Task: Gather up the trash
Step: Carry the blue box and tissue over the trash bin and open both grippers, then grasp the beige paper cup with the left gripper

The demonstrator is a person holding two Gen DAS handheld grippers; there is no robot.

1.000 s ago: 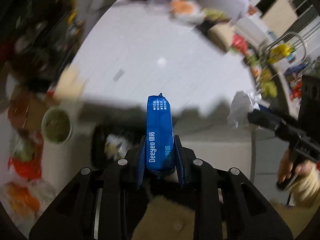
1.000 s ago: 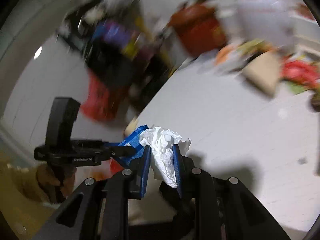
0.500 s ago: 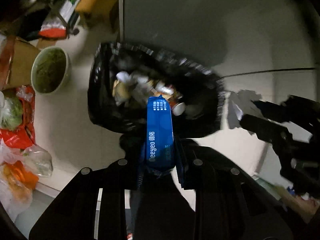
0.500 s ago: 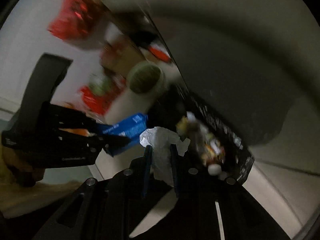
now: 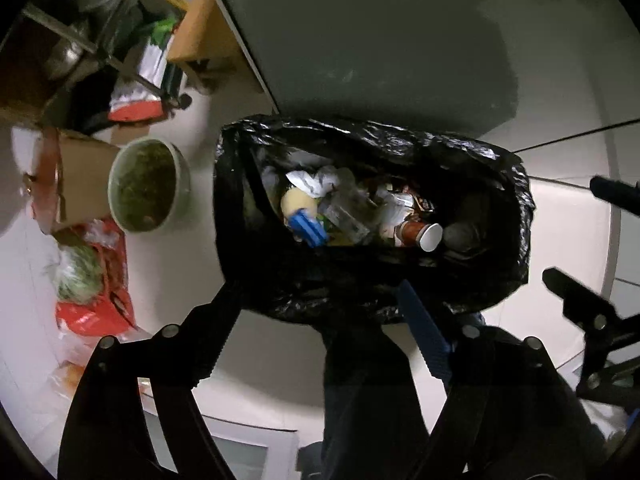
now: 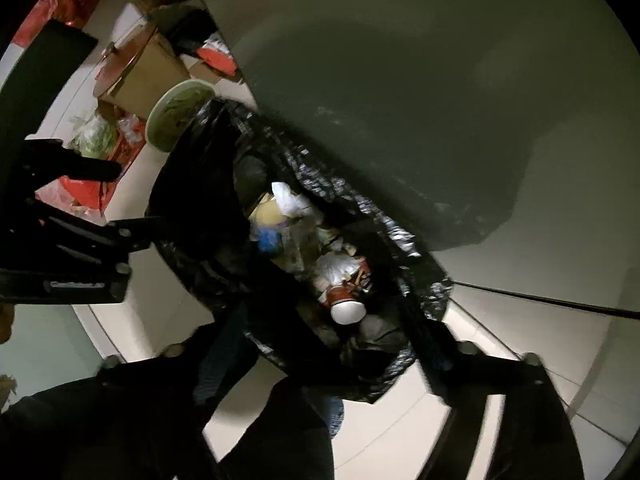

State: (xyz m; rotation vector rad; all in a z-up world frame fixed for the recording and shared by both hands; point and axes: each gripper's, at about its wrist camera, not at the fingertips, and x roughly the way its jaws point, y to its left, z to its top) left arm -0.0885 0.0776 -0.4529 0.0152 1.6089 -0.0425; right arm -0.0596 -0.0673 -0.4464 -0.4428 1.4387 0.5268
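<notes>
Both of your grippers hang over the trash bin (image 5: 372, 296), which is lined with a black bag (image 5: 508, 200) and stands on the pale floor (image 5: 260, 360) against a dark wall (image 5: 400, 40).

Your left gripper (image 5: 320, 300) has its jaws spread wide with nothing between them; its fingers frame the near rim of the bin, the blue pad of one finger (image 5: 424, 332) lying over the bag's edge. Your right gripper (image 6: 328, 332) is also spread apart and empty, its fingers either side of the bin's near end.

The blue packet (image 5: 306, 230) lies inside the bin, toward its left end, next to a yellowish lump (image 5: 294, 204). White crumpled tissue (image 5: 316, 180) sits just beyond it, near the far rim. A clear plastic wrapper (image 5: 348, 216) fills the middle of the pile, and a red paper cup (image 5: 420, 234) lies on its side toward the right end, its white bottom facing up.

On the floor just left of the bin stands a green bowl (image 5: 146, 188) full of greenish scraps, almost touching the bag. Beyond it are a cardboard box (image 5: 80, 176) and red plastic bags (image 5: 100, 300) with vegetables.
</notes>
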